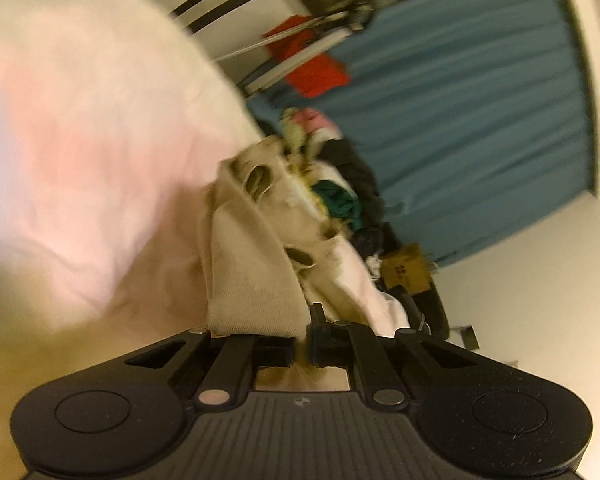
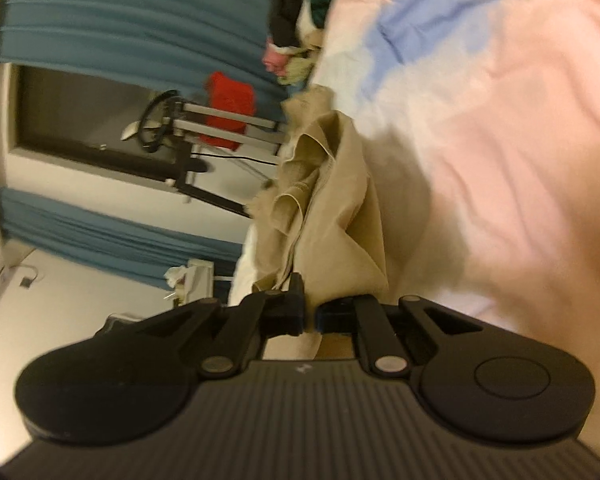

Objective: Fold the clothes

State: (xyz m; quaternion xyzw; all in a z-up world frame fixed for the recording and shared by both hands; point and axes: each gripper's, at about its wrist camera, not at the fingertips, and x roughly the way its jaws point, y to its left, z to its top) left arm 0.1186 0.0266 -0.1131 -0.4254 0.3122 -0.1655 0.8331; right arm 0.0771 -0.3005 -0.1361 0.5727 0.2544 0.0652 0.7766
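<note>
left wrist view shows your left gripper [image 1: 302, 344] and right gripper [image 2: 310, 312] both clamped on the beige garment [image 1: 256, 280] beside the pink bedsheet [image 1: 80, 140], so pull evenly before folding.

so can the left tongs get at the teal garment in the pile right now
Probably not as things stand. The left tongs are shut on the beige garment, so they are occupied. The teal garment lies further off in the pile, partly tucked among other clothes, with the beige cloth hanging between.
</note>
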